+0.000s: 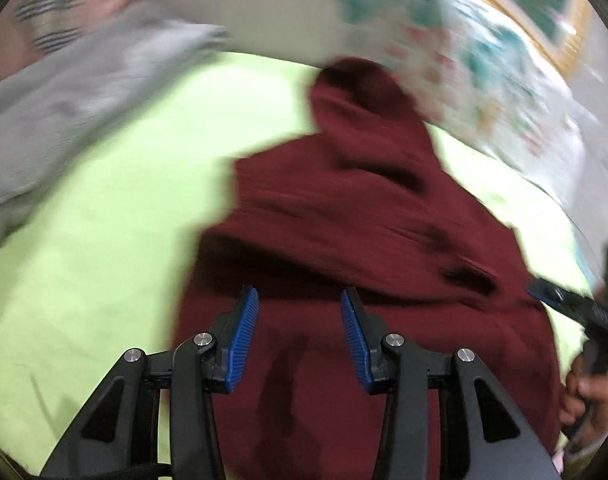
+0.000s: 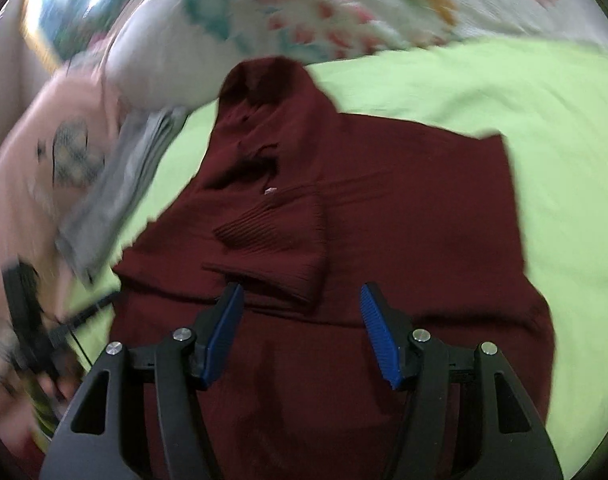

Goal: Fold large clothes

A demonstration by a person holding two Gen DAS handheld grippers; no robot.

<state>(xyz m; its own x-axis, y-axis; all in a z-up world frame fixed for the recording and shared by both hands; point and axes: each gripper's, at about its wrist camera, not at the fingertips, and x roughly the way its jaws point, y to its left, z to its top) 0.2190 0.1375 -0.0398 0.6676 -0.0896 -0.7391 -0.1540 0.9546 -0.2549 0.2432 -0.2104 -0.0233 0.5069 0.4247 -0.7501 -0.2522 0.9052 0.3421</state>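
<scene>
A dark red knitted sweater [image 1: 355, 216] lies on a light green sheet [image 1: 104, 240]. In the right wrist view the sweater [image 2: 383, 220] has a ribbed sleeve cuff [image 2: 280, 236] folded across its middle. My left gripper [image 1: 300, 300] is open and empty, hovering over the sweater's near part. My right gripper [image 2: 300, 296] is open and empty, just above the sweater near the cuff. The right gripper also shows at the right edge of the left wrist view [image 1: 551, 294].
A grey garment [image 1: 76, 96] lies on the sheet to the far left, also in the right wrist view [image 2: 116, 192]. A floral pillow [image 1: 443, 40] sits behind the sweater, also in the right wrist view [image 2: 304, 12]. A pink printed cloth [image 2: 44, 160] lies left.
</scene>
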